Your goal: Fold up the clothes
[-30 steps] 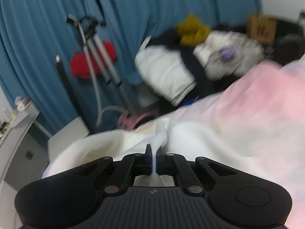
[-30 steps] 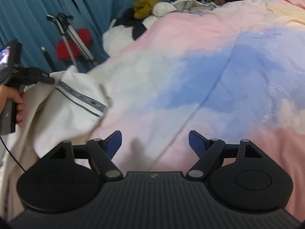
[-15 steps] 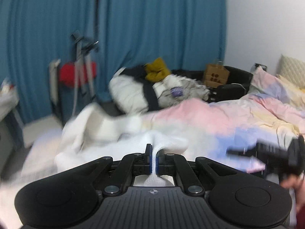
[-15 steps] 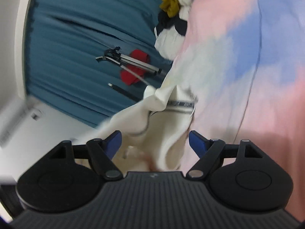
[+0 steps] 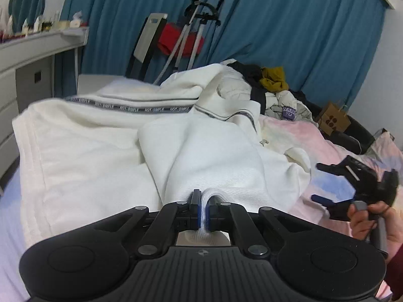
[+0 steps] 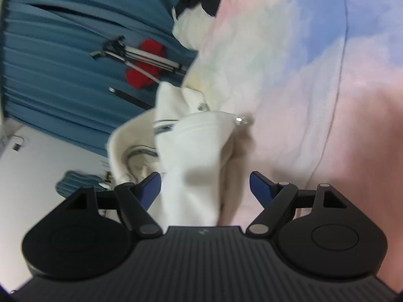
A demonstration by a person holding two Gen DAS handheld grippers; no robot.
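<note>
A white hooded sweatshirt (image 5: 105, 151) with a dark lettered stripe lies spread and bunched on the bed. My left gripper (image 5: 203, 201) is shut on a ribbed edge of it, which bulges out between the fingers. My right gripper (image 6: 205, 185) is open, its view rolled sideways, and a white fold of the sweatshirt (image 6: 199, 151) lies between its blue pads without being pinched. The right gripper also shows in the left wrist view (image 5: 335, 183), held by a hand at the sweatshirt's right edge.
The bed has a pink, blue and yellow cover (image 6: 314, 63). A pile of other clothes (image 5: 272, 93) lies at its far end beside a cardboard bag (image 5: 332, 120). A tripod with a red cloth (image 5: 181, 40) stands before blue curtains. A white desk (image 5: 32, 58) stands left.
The left gripper has swung left and lowered, and the sweatshirt now lies spread on the bed. The right gripper has moved in over the sweatshirt's fold, still open.
</note>
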